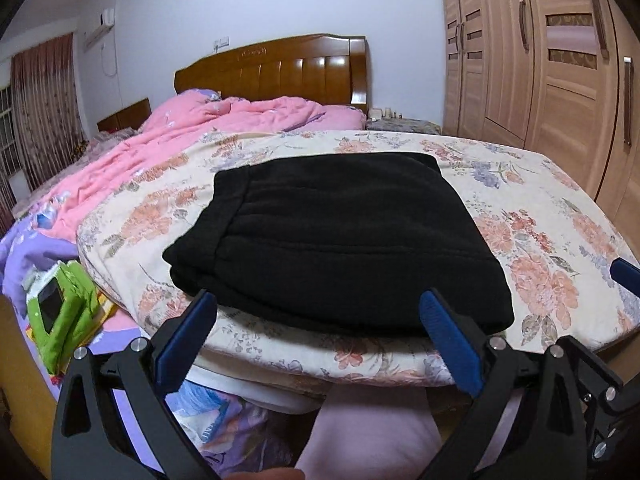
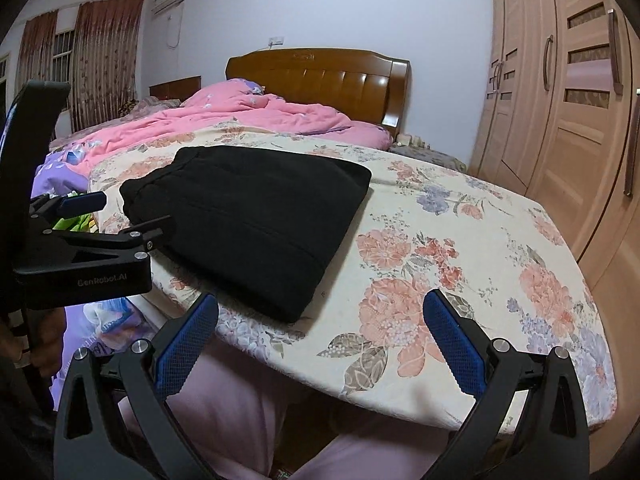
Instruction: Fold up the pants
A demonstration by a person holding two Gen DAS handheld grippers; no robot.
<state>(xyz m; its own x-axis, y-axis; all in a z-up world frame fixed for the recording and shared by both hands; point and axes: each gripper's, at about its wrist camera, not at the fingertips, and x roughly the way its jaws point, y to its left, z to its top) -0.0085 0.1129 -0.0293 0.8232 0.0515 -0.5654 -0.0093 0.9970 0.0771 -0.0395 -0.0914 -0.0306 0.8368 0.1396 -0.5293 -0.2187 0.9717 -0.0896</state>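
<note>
Black pants (image 1: 332, 240) lie folded on the floral surface (image 1: 540, 216), near its front edge. Left gripper (image 1: 320, 312) and right gripper (image 2: 320, 312) hover with jaws released, empty. A careless nudge could push the bundle off or undo the fold.

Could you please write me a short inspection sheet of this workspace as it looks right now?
Surface: floral bedspread over a raised pad at the foot of the bed, lying flat.
Job's things: black pants folded into a compact rectangle, resting on the bedspread.
Clutter: pink quilt bunched behind; green pouch with a phone to the left.
Grippers: left gripper open, empty, at the pants' near edge; right gripper open, empty, over the bedspread.
Cables: nothing seen near the work.
Surroundings: wooden headboard, wardrobe on the right, curtains on the left.
</note>
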